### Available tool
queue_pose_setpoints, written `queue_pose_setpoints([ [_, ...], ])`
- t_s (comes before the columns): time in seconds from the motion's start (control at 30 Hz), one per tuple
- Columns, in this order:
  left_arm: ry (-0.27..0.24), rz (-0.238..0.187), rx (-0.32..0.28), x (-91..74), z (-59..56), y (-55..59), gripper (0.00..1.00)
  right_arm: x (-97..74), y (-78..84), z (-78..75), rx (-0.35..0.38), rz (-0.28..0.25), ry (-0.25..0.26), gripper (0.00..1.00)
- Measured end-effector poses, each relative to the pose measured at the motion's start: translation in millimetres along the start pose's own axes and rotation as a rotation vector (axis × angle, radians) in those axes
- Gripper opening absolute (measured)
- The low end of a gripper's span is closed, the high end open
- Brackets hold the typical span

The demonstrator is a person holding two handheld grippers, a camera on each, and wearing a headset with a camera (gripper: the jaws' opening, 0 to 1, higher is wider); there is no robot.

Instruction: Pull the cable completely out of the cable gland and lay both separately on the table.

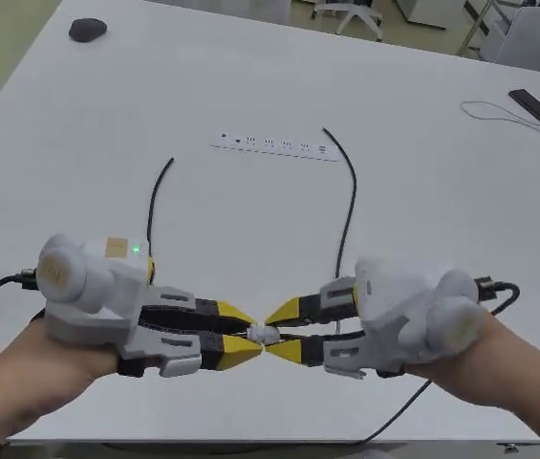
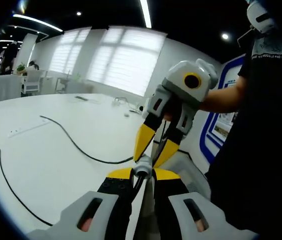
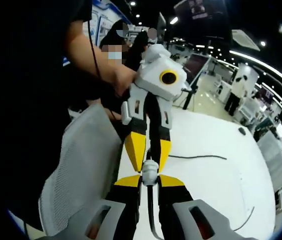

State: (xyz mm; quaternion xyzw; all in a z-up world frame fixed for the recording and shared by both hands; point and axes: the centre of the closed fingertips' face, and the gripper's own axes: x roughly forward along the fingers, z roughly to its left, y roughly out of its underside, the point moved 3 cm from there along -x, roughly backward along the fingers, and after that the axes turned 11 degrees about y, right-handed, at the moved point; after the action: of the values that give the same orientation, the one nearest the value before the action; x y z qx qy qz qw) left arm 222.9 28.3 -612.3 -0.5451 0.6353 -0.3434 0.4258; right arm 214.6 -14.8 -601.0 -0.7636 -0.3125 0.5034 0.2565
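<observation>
Fingers of left gripper [image 1: 253,335] and right gripper [image 1: 273,335] meet tip to tip, clamped on the small white cable gland [image 1: 263,335] above the white counter [image 1: 250,86]. Where the thin black cable [image 1: 350,201] enters it is hidden.

Small whitish cable gland [image 1: 262,335] is up off the table, pinched between left gripper [image 1: 250,337] and right gripper [image 1: 274,334], thin black cable [image 1: 353,201] threaded through it and trailing across the tabletop.

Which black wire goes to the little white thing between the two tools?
The longer, curved black cable, starting by the white power strip, runs to the white cable gland. The shorter black cable on the left lies apart.
</observation>
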Motion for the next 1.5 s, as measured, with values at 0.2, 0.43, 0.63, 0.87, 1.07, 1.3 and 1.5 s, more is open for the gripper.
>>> queue_pose_setpoints([
  [0.2,-0.005,0.011,0.037,0.4,-3.1,1.3,0.14,0.4,0.9,1.9,0.000,-0.003,0.030,0.08],
  [0.43,-0.002,0.007,0.038,-0.2,-2.2,-2.0,0.15,0.6,-0.1,-2.8,0.063,-0.019,0.019,0.09],
  [0.63,0.004,0.008,0.070,-0.4,-3.1,-3.5,0.15,0.2,2.7,0.3,0.210,0.010,-0.047,0.22],
  [0.87,0.015,0.019,0.123,-0.1,-7.6,-3.9,0.15,-7.6,5.6,-6.8,0.627,-0.052,-0.253,0.23],
  [1.07,0.026,0.037,0.170,1.3,-12.3,-3.3,0.15,-7.4,6.5,-12.1,0.842,-0.121,-0.386,0.27],
  [1.3,0.030,0.041,0.181,1.4,-15.5,-5.0,0.15,-4.8,10.1,-4.2,0.906,-0.124,-0.454,0.18],
  [1.5,0.035,0.046,0.179,2.3,-16.2,-5.3,0.15,-3.7,8.0,-4.6,0.913,-0.147,-0.451,0.13],
])
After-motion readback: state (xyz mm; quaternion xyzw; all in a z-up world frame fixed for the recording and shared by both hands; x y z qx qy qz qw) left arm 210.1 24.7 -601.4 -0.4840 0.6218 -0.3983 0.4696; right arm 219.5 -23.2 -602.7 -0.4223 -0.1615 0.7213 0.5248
